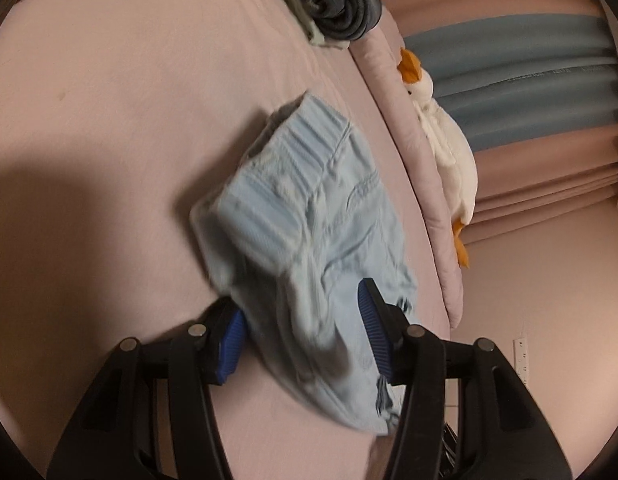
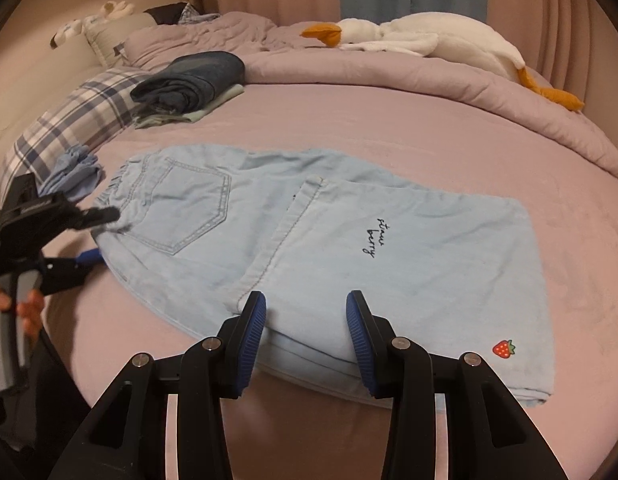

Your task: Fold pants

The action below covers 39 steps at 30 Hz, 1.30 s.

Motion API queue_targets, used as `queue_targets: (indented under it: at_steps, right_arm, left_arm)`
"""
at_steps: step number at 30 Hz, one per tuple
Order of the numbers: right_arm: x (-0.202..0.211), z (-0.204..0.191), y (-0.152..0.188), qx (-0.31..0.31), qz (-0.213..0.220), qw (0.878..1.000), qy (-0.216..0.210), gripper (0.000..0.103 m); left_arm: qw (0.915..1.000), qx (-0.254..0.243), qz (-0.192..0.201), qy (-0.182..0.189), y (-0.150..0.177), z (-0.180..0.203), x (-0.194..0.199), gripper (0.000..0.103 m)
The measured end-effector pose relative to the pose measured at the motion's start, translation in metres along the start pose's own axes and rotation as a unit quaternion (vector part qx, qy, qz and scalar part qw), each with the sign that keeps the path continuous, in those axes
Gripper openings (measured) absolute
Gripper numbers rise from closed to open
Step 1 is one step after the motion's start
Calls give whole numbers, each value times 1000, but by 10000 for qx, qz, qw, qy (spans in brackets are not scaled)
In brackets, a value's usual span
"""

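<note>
Light blue pants (image 2: 349, 240) lie on the pink bed sheet (image 2: 349, 128), folded over, with a back pocket, dark lettering and a strawberry patch showing. My right gripper (image 2: 307, 312) stands open at their near folded edge, and the cloth lies flat between its blue pads (image 2: 255, 320). At the waistband end, my left gripper (image 2: 103, 236) is rolled on its side with one finger above the elastic and one below. In the blurred left wrist view the pants (image 1: 309, 216) fill the gap of the left gripper (image 1: 301, 328), whose jaws stand apart without pinching the cloth.
A stack of folded dark jeans (image 2: 189, 76) sits at the back left beside a plaid pillow (image 2: 69, 128). A crumpled light blue garment (image 2: 73, 172) lies near the left gripper. A plush duck (image 2: 429, 40) rests on the bunched quilt (image 2: 389, 80) along the far side. A hand (image 2: 25, 308) holds the left gripper's handle.
</note>
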State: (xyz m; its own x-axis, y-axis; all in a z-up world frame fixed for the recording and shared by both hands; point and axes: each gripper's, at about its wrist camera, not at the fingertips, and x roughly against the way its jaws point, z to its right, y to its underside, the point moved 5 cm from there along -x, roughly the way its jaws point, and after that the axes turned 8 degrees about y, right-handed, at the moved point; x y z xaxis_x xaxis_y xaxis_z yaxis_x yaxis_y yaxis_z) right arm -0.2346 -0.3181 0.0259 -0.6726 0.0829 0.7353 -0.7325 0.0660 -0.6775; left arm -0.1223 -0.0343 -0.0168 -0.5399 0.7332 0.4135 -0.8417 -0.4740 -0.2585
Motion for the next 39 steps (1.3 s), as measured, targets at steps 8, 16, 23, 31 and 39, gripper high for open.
queue_targets:
  at_steps: [8, 16, 23, 31, 39]
  right_arm:
    - [-12, -12, -6, 113, -142, 9998, 0, 42]
    - [-43, -36, -40, 323, -213, 9992, -95, 42]
    - [-88, -54, -85, 283, -452, 9982, -287, 24]
    - [-129, -56, -87, 135, -1033, 9945, -128, 18]
    - [-69, -87, -34, 546, -1270, 9903, -150, 18]
  left_arm:
    - [9998, -134, 40, -119, -20, 0, -15, 39]
    - [9968, -708, -275, -248, -15, -3, -14, 23]
    - [9931, -1069, -374, -319, -13, -3, -17, 23]
    - [9916, -1168, -440, -337, -12, -4, -19, 24]
    - [9902, -1267, -465, -346, -11, -2, -19, 24]
